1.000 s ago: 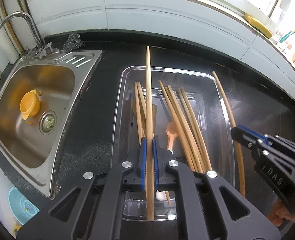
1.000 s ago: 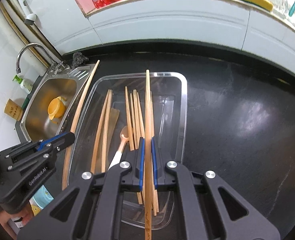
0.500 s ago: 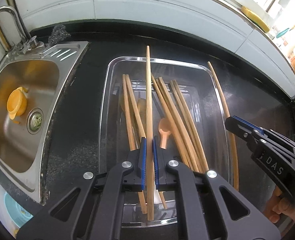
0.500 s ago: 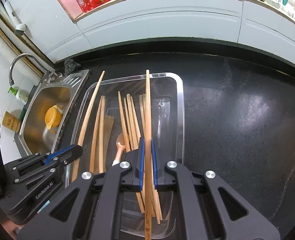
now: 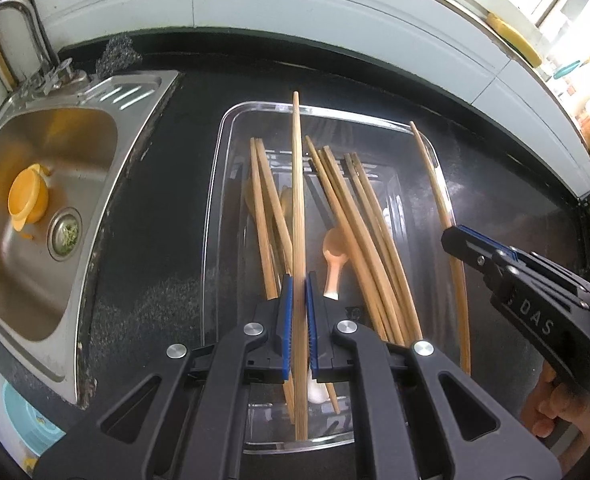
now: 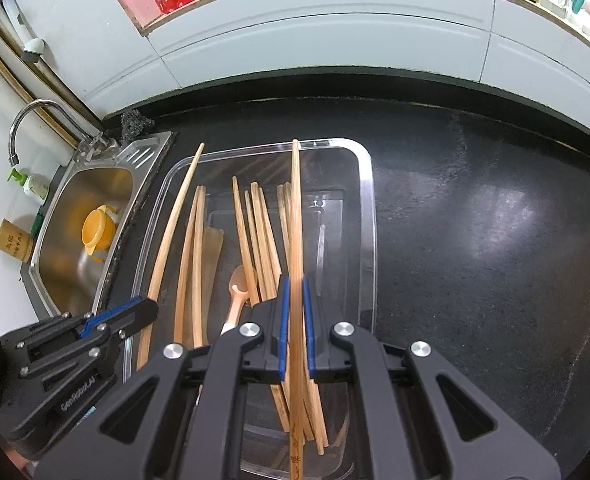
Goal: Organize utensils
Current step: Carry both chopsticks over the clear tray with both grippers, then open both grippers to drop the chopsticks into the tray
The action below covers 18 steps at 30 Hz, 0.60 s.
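So both grippers are each clamped on a single chopstick right now, and both sit over the near end of the clear tray (image 5: 215, 208).

Left side first: the left gripper (image 5: 299, 320) has its blue pads pinched on the left-hand chopstick (image 5: 297, 184), which runs dead straight ahead along the fingers, its far tip reaching just past the tray's far rim. Right below and ahead of it is the pile of loose chopsticks (image 5: 359, 232) plus a small wooden spoon (image 5: 335, 252), all lying roughly lengthwise in the tray, fanned a bit off to the tool's right. Sink (image 5: 55, 184) is well off to its left.

Right side: the right gripper (image 6: 295, 320) is squeezed on the right-hand chopstick (image 6: 295, 216) the same way — long axis pointing forward, tip at the far rim. The pile is ahead and slightly to its left.

My guess is the drop is what's coming. Since each stick already lines up with the tray's long side, it's mostly lower and let go. Both grippers look about equally close, tilted down over the tray.
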Each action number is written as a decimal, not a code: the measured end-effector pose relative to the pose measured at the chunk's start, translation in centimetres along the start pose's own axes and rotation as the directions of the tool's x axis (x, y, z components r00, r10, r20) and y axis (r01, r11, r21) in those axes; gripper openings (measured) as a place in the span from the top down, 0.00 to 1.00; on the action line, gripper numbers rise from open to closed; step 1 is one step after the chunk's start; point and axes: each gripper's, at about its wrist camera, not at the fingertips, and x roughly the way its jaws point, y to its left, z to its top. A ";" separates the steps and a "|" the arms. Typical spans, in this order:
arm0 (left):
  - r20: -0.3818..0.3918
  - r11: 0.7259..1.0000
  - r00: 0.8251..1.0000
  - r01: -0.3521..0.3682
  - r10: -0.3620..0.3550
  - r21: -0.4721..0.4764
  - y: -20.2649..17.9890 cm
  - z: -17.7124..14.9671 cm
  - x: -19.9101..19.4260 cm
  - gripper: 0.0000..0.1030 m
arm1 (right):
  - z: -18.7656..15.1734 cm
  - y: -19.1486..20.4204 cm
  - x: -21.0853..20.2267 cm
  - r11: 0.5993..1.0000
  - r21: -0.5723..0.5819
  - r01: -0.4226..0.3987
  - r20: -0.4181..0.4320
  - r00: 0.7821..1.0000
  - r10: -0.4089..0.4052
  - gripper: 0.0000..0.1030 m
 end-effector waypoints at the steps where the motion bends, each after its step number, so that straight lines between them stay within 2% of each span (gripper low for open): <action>1: -0.004 1.000 1.000 0.001 -0.001 -0.005 0.1 -0.2 0.1 0.94 | 0.0 0.1 0.2 1.000 -0.002 0.000 -0.002 1.000 0.000 0.93; 3: -0.015 1.000 1.000 0.002 -0.002 -0.022 0.4 -0.4 0.3 0.94 | 0.0 0.3 0.3 1.000 -0.001 -0.010 0.000 1.000 0.010 0.93; 4: -0.030 1.000 0.999 -0.015 0.014 -0.024 0.5 -0.5 0.6 0.91 | 0.0 0.3 0.5 1.000 0.006 -0.009 -0.003 1.000 0.009 0.93; 5: -0.047 0.999 0.999 -0.024 0.023 -0.031 0.6 -0.5 0.8 0.84 | 0.0 0.3 0.8 1.000 0.015 -0.013 -0.013 1.000 0.013 0.93; 6: -0.054 0.999 0.998 -0.014 0.012 -0.043 0.8 -0.5 0.8 0.52 | -0.1 0.2 1.2 1.000 0.025 -0.016 -0.032 0.999 0.017 0.91; 7: -0.033 0.998 0.999 -0.011 0.009 -0.058 0.9 -0.5 0.5 0.14 | -0.1 0.1 1.4 0.999 0.032 -0.011 -0.043 0.999 0.012 0.87; 8: 0.017 0.997 1.000 -0.022 0.023 -0.077 1.1 -0.5 -0.4 0.09 | -0.1 -0.1 1.5 0.999 0.043 -0.002 -0.047 0.999 0.004 0.83; 9: 0.047 0.996 0.999 -0.024 0.029 -0.089 1.3 -0.5 -1.0 0.09 | 0.0 -0.5 1.2 0.998 0.054 0.011 -0.033 0.999 -0.009 0.61; 10: 0.062 0.995 0.998 -0.008 0.014 -0.103 1.6 -0.2 -1.7 0.09 | 0.1 -0.8 0.9 0.998 0.053 0.032 -0.009 0.999 -0.031 0.28; 11: 0.069 0.993 0.998 0.002 0.007 -0.117 1.9 0.1 -2.1 0.09 | 0.1 -1.1 0.2 0.997 0.048 0.068 0.039 0.997 -0.070 0.19; 13: 0.117 0.987 0.993 0.002 0.017 -0.160 2.9 0.9 -3.6 0.07 | 0.3 -1.7 -1.2 0.992 0.021 0.127 0.127 0.983 -0.129 0.18; 18: 0.154 0.977 0.988 0.011 0.023 -0.215 3.7 2.0 -5.1 0.06 | 0.3 -3.7 -2.2 0.985 0.010 0.174 0.152 0.973 -0.173 0.14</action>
